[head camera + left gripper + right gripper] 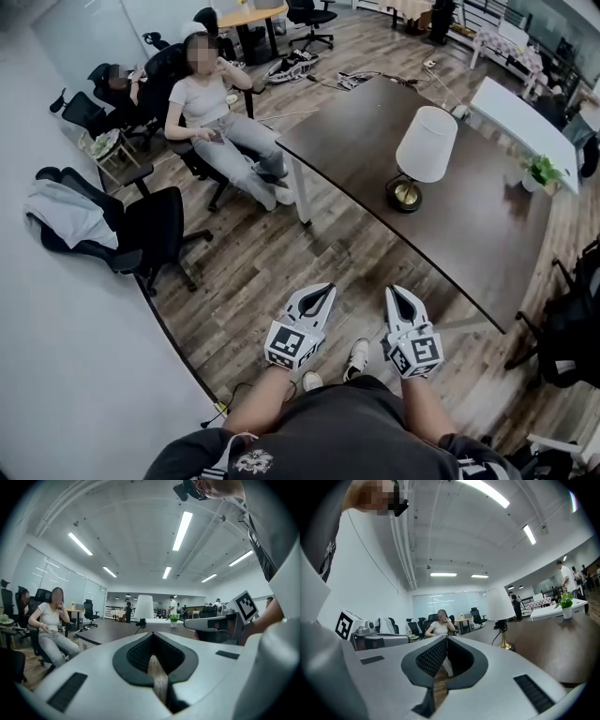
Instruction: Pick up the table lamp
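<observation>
**Lamp not yet reached: nothing picked up**

The job is at its very start, as I judge it. The dark surface [469,234] stretches away ahead of me and to my right, and the lamp [427,142] stands upright on it near its left edge, with its white shade above a round brass foot and its cord trailing behind. I am standing on the wooden floor, well apart from it, and nothing of mine touches it.

My left gripper [326,291] is closed, tips together, with only floor showing through the hollow behind them. My right gripper [396,292] is closed as well and just as empty. Both point level, out over the floor towards the surface.

All the work is left, by my reckoning: walk up to the surface, open a gripper, close it on the lamp and lift the lamp clear. The thin stem under the shade looks like the likeliest place for a hold, though that is a guess from here.

Counted from biggest to smallest:
- One dark surface, with one white table [525,117] beyond it.
- Two seated people [211,108] to my left, well away from the lamp.
- One lamp.
- Two grippers, both mine.
- One small potted plant [542,171] at the far right of the surface.
</observation>
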Available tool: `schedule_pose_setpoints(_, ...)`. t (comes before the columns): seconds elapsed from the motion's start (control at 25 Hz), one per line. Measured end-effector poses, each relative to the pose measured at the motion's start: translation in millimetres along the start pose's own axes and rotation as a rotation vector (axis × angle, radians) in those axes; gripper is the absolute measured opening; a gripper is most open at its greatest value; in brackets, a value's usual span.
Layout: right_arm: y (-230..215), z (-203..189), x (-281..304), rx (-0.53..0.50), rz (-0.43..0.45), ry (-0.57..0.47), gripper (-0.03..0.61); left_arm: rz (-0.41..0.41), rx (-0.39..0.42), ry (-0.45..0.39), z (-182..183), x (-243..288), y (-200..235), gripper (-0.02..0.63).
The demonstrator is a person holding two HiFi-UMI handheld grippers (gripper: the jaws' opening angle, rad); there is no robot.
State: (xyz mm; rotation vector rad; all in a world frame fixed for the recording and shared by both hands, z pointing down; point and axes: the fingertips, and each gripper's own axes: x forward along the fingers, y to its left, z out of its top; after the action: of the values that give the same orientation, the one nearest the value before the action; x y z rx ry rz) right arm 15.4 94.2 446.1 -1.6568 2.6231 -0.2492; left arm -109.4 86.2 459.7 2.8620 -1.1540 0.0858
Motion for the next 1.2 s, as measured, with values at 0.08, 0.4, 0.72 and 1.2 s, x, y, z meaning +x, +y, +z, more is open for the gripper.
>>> schedule_pose_setpoints(0.08,-20,2,10,-0.011,0.011,0.000,0.026,0.008,0.002,0.000,3,22,3,0.008)
schedule_pose_setpoints(0.4,-92,3,42,-0.026,0.021,0.007,0.026,0.038,0.007,0.023,3,91,11,0.008)
schedule_pose_setpoints(0.72,-134,-1,66,-0.025,-0.001,0.023,0.027,0.050,-0.002,0.041,3,130,26,0.008)
schedule_pose_setpoints(1.2,-174,-2,140,-0.091,-0.119,0.037,0.028,-0.030,-0.010,0.040,-7,199,95,0.008)
